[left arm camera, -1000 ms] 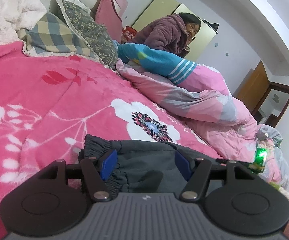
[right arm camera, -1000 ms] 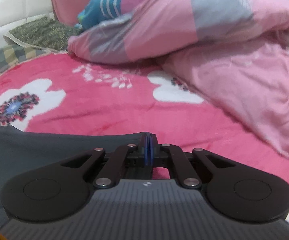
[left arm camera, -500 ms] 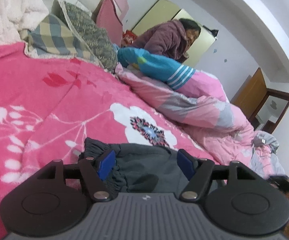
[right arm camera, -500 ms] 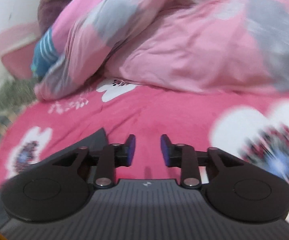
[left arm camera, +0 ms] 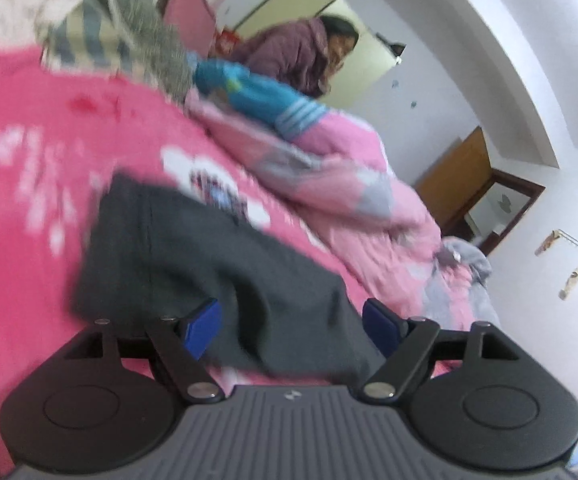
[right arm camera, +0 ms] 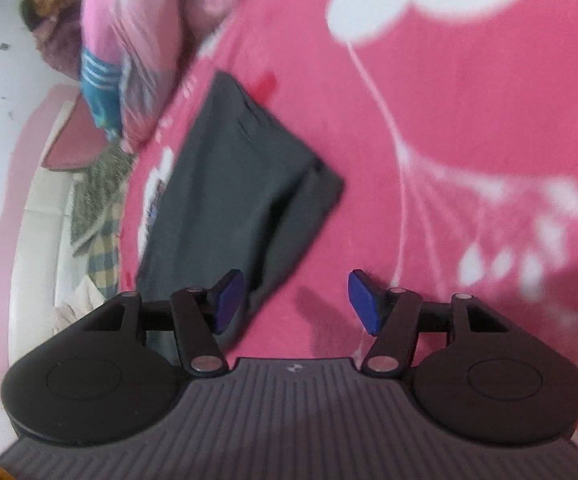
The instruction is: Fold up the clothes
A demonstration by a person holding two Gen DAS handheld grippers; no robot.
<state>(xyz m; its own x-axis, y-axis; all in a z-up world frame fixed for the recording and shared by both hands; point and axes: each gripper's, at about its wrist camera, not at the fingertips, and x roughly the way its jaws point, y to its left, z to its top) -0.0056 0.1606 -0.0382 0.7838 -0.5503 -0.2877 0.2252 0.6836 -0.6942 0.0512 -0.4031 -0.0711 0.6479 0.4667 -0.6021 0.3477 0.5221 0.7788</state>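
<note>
A folded dark grey garment (left arm camera: pixel 209 264) lies on the pink flowered blanket (left arm camera: pixel 29 168). In the left wrist view my left gripper (left arm camera: pixel 292 328) hovers over the garment's near edge. Its jaws are opening; the cloth lies under the gap and the blue pads do not press on it. In the right wrist view the same grey garment (right arm camera: pixel 233 184) lies tilted, ahead and to the left. My right gripper (right arm camera: pixel 296 300) is rolled on its side, its jaws opening over bare blanket (right arm camera: pixel 469 120). Its left pad (right arm camera: pixel 227 300) overlaps the garment's near corner.
A crumpled pink and grey quilt (left arm camera: pixel 329 184) with a blue striped garment (left arm camera: pixel 261 100) on it runs along the bed's far side. Pillows (left arm camera: pixel 129 40) pile at the headboard. A person in a purple jacket (left arm camera: pixel 293 52) sits behind the quilt. A wooden door (left arm camera: pixel 457 176) stands at the right.
The right gripper went from shut to open, rolled onto its side and swung away from the garment. The left gripper widened and drew back, so more of the grey garment shows.
</note>
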